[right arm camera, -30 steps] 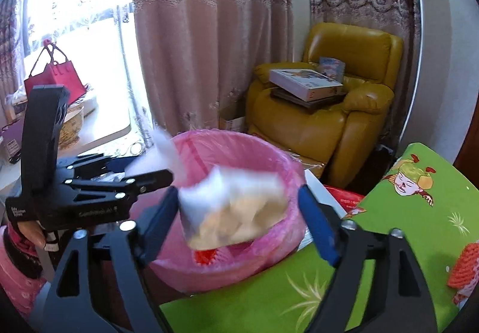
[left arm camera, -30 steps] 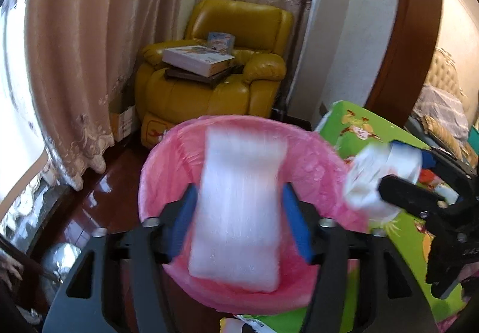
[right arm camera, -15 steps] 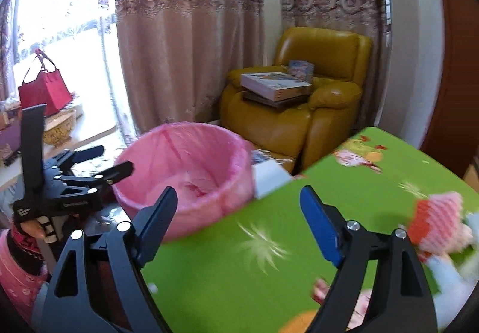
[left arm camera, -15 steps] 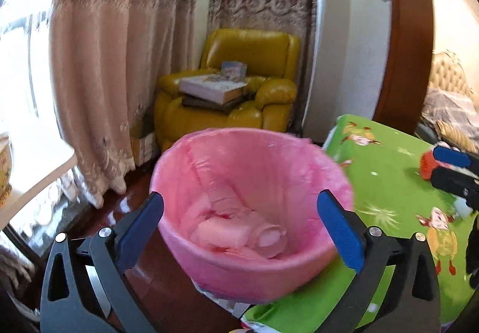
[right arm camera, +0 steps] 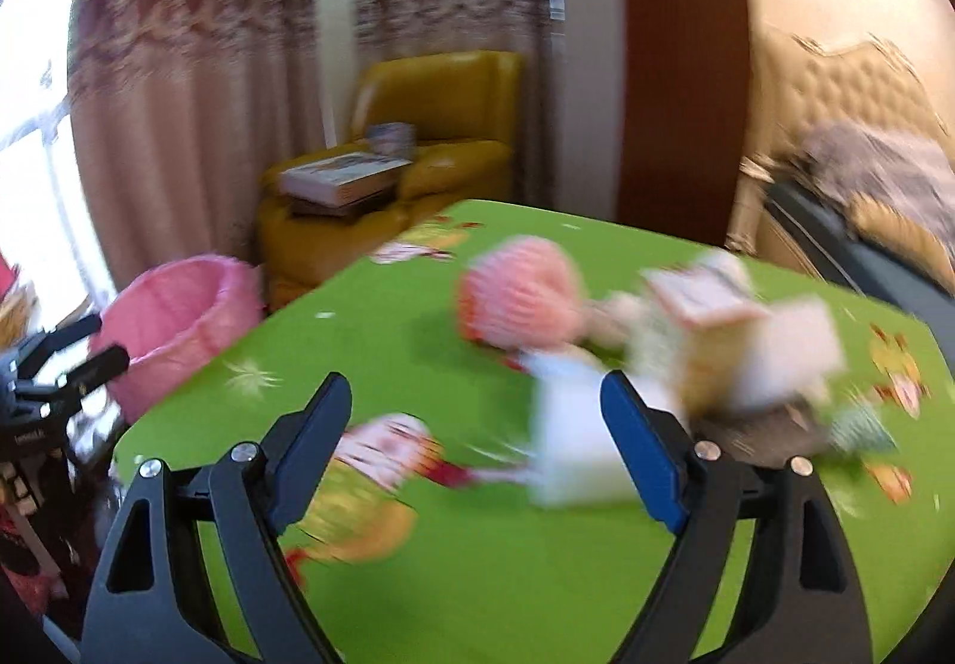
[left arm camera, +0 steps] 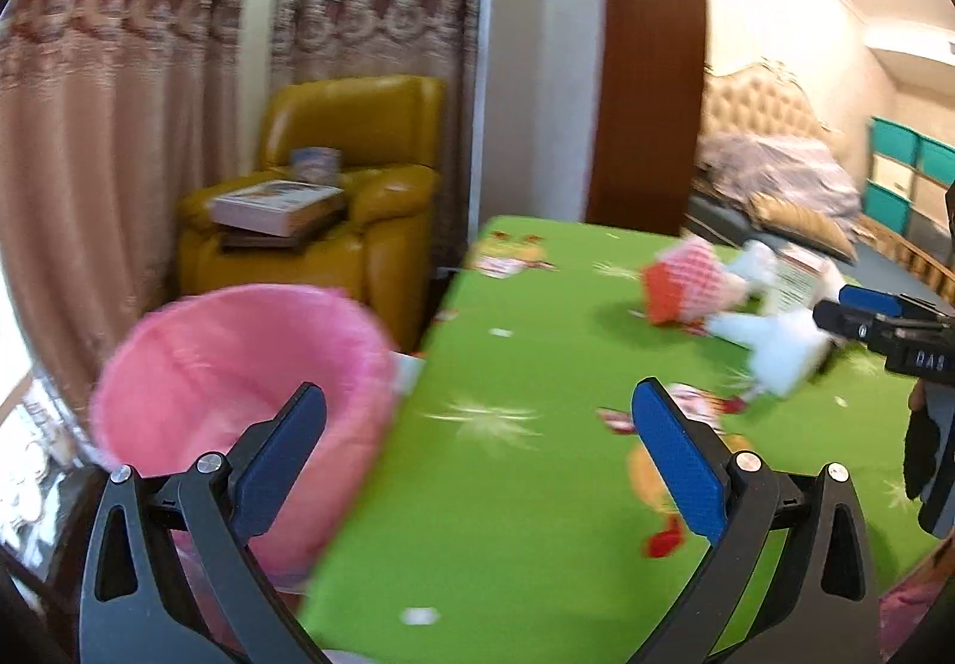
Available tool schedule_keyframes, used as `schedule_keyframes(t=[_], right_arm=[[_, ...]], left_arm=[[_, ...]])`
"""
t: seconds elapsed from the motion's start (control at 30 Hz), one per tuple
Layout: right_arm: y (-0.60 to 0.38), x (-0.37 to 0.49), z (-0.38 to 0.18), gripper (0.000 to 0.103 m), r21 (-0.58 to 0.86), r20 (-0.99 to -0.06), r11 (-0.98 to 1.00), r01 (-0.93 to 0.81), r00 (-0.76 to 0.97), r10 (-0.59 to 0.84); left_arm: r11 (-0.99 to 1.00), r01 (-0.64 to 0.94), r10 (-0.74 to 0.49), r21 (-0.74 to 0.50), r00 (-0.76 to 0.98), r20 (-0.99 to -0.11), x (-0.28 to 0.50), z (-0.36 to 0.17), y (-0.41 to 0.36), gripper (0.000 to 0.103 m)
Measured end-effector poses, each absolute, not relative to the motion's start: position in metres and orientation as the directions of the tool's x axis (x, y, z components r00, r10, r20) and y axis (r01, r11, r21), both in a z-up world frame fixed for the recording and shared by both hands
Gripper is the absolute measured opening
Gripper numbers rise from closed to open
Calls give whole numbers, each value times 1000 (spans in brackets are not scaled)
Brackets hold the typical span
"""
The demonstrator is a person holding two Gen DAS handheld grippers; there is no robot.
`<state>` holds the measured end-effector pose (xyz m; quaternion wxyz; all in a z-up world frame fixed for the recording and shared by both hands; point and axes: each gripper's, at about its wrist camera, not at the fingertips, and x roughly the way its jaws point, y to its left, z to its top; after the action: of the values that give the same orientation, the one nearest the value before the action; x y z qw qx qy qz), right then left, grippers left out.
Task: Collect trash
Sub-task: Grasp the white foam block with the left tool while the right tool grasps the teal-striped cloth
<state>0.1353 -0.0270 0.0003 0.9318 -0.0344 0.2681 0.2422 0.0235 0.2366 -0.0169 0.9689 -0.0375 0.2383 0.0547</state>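
The near half of the green worktop point(right arm camera: 489, 574) lies bare in front of both tongs, giving open passage across its flat printed cloth. Farther in, a blurred heap of trash point(right arm camera: 704, 342) crowds the middle and right: a pink netted lump point(left arm camera: 686, 282) beside white crumpled pieces point(left arm camera: 776, 342) and a carton. At the worktop's left edge stands the pink-lined bin point(left arm camera: 239, 383), its mouth open upward. Behind it a yellow armchair point(left arm camera: 334, 210) and curtains close that side off.
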Motion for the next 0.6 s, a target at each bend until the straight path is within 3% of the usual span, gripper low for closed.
schedule_keyframes(t=[0.33,0.6], right_arm=[[-161,143,-32,83,106,-565,975,-193,796,219],[-210,152,-40,83,143,-572,984,-103,803,167]], left_arm=[[996,64,-91,-69,825,-558,71,-33,134,96],[985,162,-168,-66,772,-613,105,-45,68,96]])
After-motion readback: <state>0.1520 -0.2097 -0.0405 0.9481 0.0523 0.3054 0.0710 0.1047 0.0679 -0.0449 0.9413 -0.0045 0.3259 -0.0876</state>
